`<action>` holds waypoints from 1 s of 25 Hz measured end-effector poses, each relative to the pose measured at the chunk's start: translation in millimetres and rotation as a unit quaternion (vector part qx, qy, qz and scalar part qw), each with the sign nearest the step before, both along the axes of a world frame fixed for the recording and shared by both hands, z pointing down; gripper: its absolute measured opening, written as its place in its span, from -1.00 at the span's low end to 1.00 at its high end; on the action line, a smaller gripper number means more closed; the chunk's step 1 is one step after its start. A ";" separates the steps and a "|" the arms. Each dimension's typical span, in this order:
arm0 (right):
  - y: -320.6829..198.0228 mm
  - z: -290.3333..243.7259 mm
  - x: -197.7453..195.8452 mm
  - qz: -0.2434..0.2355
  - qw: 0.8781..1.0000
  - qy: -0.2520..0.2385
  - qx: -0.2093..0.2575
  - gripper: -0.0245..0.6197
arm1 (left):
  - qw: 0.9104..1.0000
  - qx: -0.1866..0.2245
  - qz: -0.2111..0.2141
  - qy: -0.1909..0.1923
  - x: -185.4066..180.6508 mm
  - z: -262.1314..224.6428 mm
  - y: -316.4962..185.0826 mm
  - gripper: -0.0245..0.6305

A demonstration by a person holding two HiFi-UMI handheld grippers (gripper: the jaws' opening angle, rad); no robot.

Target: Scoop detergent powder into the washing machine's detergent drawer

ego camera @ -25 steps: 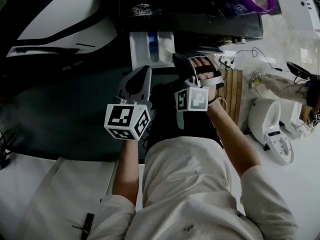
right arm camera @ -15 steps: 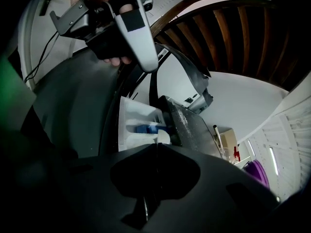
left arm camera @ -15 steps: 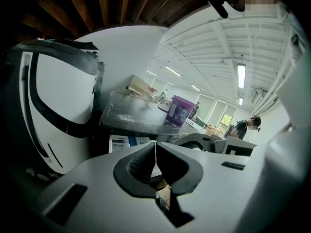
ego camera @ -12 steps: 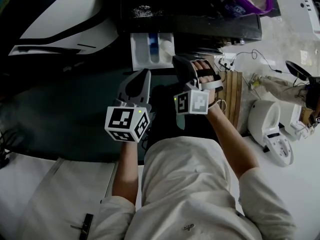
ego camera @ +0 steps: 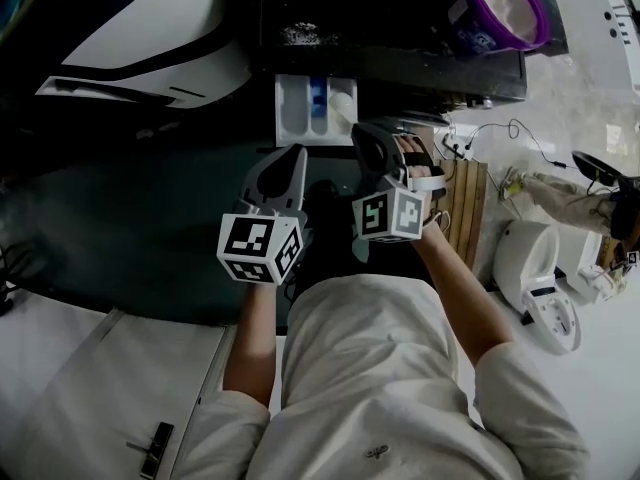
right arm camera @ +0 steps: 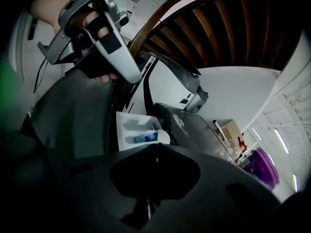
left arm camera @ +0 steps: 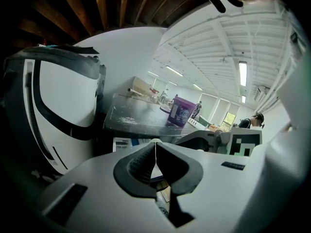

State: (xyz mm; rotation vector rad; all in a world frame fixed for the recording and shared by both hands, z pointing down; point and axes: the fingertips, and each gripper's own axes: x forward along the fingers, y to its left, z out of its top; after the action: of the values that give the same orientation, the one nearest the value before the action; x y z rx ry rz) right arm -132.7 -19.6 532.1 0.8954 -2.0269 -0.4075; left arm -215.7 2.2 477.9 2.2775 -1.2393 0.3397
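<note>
1. The detergent drawer (ego camera: 315, 110) stands pulled out of the washing machine (ego camera: 150, 38). It is white, with a blue insert in its middle compartment. My right tool's view shows it side on (right arm camera: 138, 132).
2. Above the drawer is the machine's dark top (ego camera: 400, 28), with a scatter of pale powder (ego camera: 297, 34) near its front edge.
3. A purple tub (ego camera: 505, 3) sits on that top, well to the right of the drawer. Its mouth is open, with pale contents inside. It also shows in my left tool's view (left arm camera: 181, 111).
4. My right tool (ego camera: 368, 140) has its jaws closed tip to tip with nothing between them (right arm camera: 156, 147). It points up at the drawer's near right corner and sits just beside it. I cannot tell whether they touch.
5. My left tool (ego camera: 286, 160) also has its jaws pressed together and empty (left arm camera: 154, 142). It sits below the drawer's left side, clear of it.
6. The two tools are side by side and apart.
7. On the floor to the right are a wooden slatted board (ego camera: 468, 203) and a white appliance (ego camera: 540, 268).
</note>
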 end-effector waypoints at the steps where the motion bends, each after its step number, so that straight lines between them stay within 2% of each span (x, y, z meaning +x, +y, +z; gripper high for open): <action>1: -0.1 -0.5 -0.2 0.001 1.000 -0.009 -0.004 -0.89 | 1.000 0.001 -0.003 -0.002 -0.3 -1.2 -1.0 -0.86; 7: -3.5 -9.8 2.2 0.018 0.995 -0.082 -0.046 -0.90 | 1.000 0.006 -0.023 -0.012 -1.2 -7.2 -5.1 -0.86; 13: -5.4 -29.5 8.1 0.020 0.985 -0.149 -0.087 -0.90 | 0.999 0.009 -0.046 -0.021 5.3 -16.5 -5.8 -0.86; 17: -5.7 -40.1 12.0 0.025 0.972 -0.199 -0.124 -0.90 | 0.997 0.013 -0.067 -0.026 10.5 -23.8 -5.9 -0.86; 22: -4.7 -50.1 19.7 0.031 0.946 -0.269 -0.176 -0.90 | 0.995 0.020 -0.095 -0.033 19.8 -32.6 -3.9 -0.86; 25: -5.4 -58.6 27.9 0.029 0.936 -0.295 -0.191 -0.90 | 0.993 0.024 -0.109 -0.037 27.9 -38.7 0.3 -0.86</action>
State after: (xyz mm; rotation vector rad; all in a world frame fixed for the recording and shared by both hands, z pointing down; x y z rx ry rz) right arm -104.8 -25.0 473.5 0.8924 -2.4912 0.3300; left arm -187.8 2.5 439.3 2.1580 -1.5329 0.3191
